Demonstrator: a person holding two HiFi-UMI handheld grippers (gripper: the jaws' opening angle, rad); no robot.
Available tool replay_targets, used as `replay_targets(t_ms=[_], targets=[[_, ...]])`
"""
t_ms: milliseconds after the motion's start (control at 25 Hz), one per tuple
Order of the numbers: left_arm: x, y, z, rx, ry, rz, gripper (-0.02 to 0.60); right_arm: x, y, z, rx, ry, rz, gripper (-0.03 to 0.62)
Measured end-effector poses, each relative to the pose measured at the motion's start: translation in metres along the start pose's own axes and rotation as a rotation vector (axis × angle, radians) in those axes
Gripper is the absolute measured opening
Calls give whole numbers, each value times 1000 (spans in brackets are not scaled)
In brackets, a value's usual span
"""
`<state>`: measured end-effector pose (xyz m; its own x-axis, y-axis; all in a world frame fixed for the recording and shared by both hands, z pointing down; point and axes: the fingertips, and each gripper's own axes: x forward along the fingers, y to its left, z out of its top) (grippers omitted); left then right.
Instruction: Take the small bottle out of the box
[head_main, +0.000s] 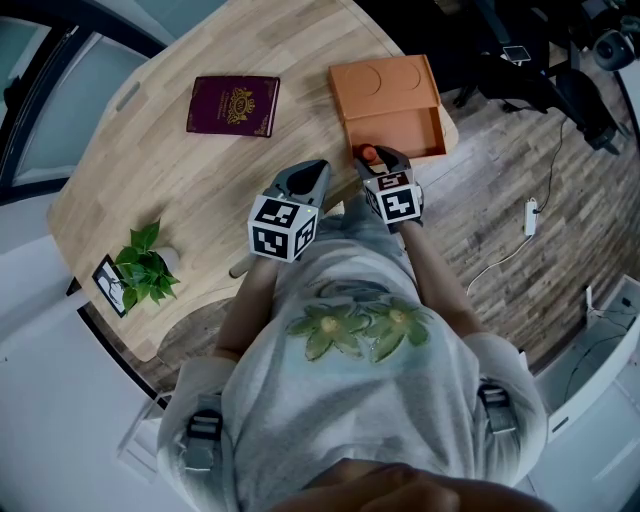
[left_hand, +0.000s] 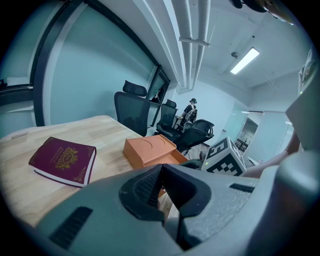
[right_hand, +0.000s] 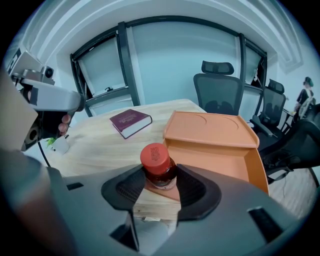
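The right tool (right_hand: 161, 180) pinches the small bottle (right_hand: 156, 160), seemingly just clear of the box (right_hand: 210, 131); setting it down remains. The left tool (left_hand: 161, 176) is pressed together.

In the head view the right tool (head_main: 382, 160) hides most of the bottle (head_main: 369, 155), leaving only its red cap (head_main: 367, 152). Print on that cap, seen between the tool's pads (right_hand: 195, 187), is too small to read.
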<state>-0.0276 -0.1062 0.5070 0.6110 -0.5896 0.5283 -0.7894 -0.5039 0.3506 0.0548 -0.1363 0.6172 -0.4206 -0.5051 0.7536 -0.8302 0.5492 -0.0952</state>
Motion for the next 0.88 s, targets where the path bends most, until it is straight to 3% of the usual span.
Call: replay_targets(t_ms=[880], targets=[[-1,-2,4,-13,-11,-11,8,-26,7,26,-8,-68,8,192]])
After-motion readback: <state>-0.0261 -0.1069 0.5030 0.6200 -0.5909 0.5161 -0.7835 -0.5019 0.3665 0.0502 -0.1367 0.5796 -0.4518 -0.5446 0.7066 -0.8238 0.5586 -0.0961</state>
